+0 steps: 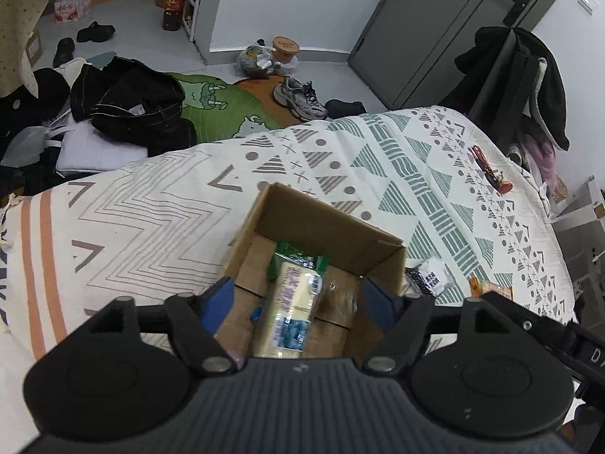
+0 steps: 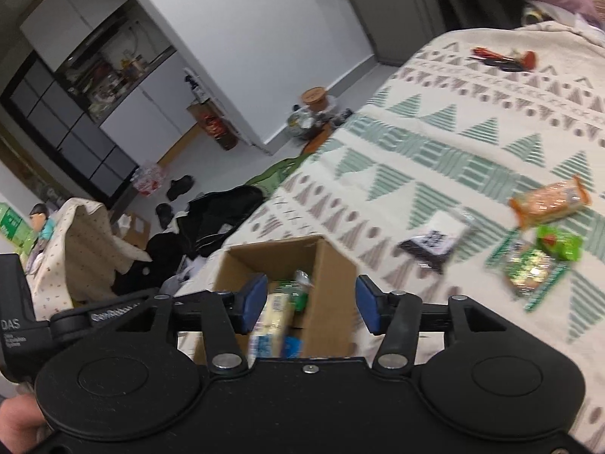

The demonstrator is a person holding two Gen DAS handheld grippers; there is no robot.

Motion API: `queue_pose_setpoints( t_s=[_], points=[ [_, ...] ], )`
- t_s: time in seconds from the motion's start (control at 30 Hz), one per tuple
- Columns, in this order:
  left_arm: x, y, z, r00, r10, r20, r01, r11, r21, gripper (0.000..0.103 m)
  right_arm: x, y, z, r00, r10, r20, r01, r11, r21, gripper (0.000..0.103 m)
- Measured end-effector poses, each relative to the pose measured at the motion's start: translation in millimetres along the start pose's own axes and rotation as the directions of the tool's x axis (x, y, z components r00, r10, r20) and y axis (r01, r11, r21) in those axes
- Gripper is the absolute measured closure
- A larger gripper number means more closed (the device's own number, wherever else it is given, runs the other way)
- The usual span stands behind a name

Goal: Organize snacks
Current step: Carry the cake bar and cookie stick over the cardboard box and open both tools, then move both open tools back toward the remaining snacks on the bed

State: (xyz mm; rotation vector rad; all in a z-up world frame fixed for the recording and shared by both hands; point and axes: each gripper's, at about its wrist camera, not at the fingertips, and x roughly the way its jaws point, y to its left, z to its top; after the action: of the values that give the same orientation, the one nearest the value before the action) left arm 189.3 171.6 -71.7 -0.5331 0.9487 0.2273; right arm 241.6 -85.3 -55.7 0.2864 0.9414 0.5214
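Observation:
An open cardboard box [image 1: 314, 223] stands on the patterned bed cover; it also shows in the right wrist view [image 2: 332, 265]. Inside lies a pale yellow snack pack with green end [image 1: 293, 299], seen too in the right wrist view [image 2: 274, 314]. My left gripper [image 1: 298, 302] is open and empty above the box. My right gripper [image 2: 308, 302] is open and empty just over the box. On the cover lie a black-and-white packet [image 2: 435, 242], an orange packet [image 2: 548, 200], green packets [image 2: 537, 265] and a red-black packet [image 2: 503, 56].
The bed cover [image 1: 151, 204] ends at the far edge, with dark clothes [image 1: 132, 106], a green rug [image 1: 219, 106] and grey sneakers [image 1: 300, 98] on the floor beyond. A chair with a black coat [image 1: 529, 75] stands at the bed's right.

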Motion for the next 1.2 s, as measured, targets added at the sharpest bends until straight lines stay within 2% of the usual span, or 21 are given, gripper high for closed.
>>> queue_pose_setpoints(
  t_s=[0.27, 0.57, 0.87, 1.2],
  points=[
    [2, -34, -7, 0.999, -0.039, 0.004, 0.039, 0.998, 0.046, 0.019, -26, -48, -2, 0.997, -0.072, 0.021, 0.071, 0.996, 0.051, 0.046],
    [7, -77, -21, 0.998, -0.065, 0.007, 0.064, 0.993, 0.098, 0.016, -49, -94, -6, 0.991, -0.123, 0.045, 0.117, 0.988, 0.102, 0.04],
    [18, -115, -34, 0.996, -0.09, -0.012, 0.091, 0.985, 0.143, 0.016, -60, -134, -9, 0.989, -0.136, 0.054, 0.127, 0.98, 0.152, 0.04],
    [35, -148, -43, 0.995, -0.092, -0.04, 0.098, 0.975, 0.199, 0.016, -53, -175, -8, 0.989, -0.137, 0.05, 0.124, 0.972, 0.197, 0.04]
  ],
)
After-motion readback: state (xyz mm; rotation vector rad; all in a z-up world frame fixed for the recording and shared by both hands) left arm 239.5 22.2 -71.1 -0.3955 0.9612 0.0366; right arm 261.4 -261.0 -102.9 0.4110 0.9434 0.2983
